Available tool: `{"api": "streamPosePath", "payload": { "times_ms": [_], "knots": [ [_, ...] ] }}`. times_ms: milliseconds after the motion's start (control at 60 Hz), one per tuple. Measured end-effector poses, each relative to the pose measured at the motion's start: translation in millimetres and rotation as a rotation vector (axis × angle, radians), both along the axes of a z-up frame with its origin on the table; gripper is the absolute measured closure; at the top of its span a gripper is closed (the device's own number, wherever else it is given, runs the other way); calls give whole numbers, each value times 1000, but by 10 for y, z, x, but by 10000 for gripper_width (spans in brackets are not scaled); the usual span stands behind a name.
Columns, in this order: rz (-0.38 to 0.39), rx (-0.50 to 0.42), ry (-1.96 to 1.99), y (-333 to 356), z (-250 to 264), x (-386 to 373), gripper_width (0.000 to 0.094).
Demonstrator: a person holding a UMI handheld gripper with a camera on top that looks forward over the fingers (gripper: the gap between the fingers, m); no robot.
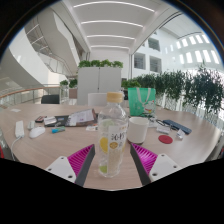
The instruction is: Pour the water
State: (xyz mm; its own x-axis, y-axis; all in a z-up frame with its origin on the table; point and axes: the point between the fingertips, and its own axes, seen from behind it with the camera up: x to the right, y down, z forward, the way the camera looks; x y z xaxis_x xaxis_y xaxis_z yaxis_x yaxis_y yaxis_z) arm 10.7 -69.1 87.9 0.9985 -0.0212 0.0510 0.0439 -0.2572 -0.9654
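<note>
One clear bottle (113, 135) stands near, one white cup (138, 130) to its right, one green bag (141, 99) farther back, and one red disc (166, 140) at right, all on one counter (40, 148).

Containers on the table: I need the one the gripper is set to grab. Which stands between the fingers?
The clear bottle with the yellow lemon label stands between the fingers of the gripper. The white cup stands beyond it, and the green container farther back.

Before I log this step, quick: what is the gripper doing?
Gripper: shut on the bottle, both pads pressing its sides.
</note>
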Motion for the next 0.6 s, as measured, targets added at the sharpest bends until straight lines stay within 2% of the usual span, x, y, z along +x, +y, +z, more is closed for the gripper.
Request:
{"api": "streamPosePath", "payload": {
  "times_ms": [133,167,200,300,350,433,467,483,550,600],
  "knots": [
    [25,42,51,427,-76,-30,179],
    [37,44,37,509,-98,-58,263],
    [44,31,23,567,-167,-59,392],
    [43,91,27,615,-110,-21,432],
    [42,103,30,628,-103,-9,485],
    [55,66,41,663,-148,-39,580],
    [62,51,46,687,-150,-54,583],
    [68,41,55,695,-160,-72,624],
    [103,-22,120,759,-134,-177,644],
    [134,-38,195,828,-41,-321,622]
  ]
}}
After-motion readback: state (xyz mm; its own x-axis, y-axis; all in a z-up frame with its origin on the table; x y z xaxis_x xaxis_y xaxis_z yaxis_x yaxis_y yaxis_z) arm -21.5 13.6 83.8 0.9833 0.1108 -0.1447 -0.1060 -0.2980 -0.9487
